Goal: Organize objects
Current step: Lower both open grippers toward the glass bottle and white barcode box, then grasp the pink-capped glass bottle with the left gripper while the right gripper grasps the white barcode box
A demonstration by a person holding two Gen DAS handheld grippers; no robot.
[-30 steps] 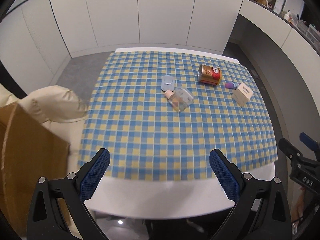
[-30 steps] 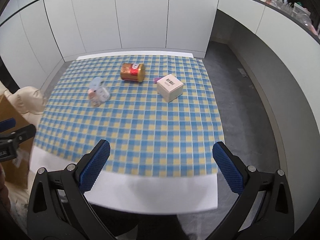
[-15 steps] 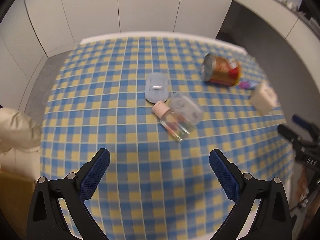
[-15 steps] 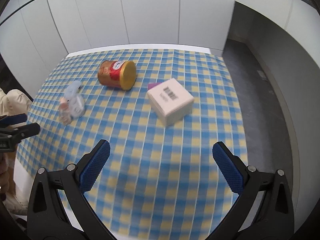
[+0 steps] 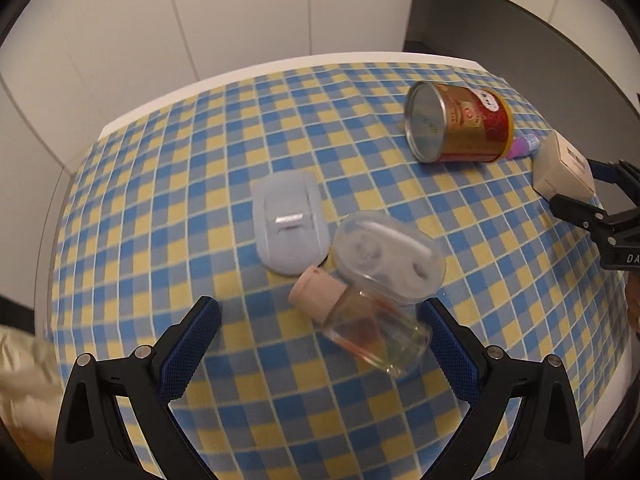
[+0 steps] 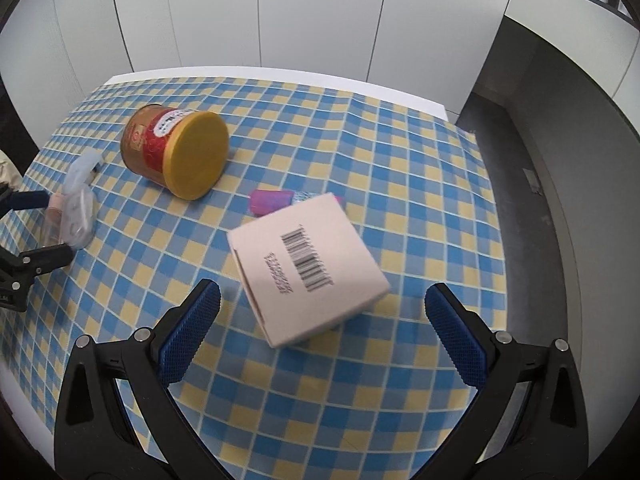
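Both tongs spread wide and empty, each lined up on its own item.

The left gripper (image 5: 318,334) should straddle the lying glass bottle (image 5: 362,320) clear of the plastic case (image 5: 388,254); the right gripper (image 6: 322,326) should square to the tilted white carton (image 6: 306,268) on the checked cloth (image 6: 420,200).

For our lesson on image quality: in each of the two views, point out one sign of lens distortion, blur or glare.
Left wrist view: the fisheye bows the checked cloth into a dome, and the glass bottle is smeared by motion. Right wrist view: the white box has soft edges and a blurred barcode, the wall panels curve, and dark vignetting fills the corners.
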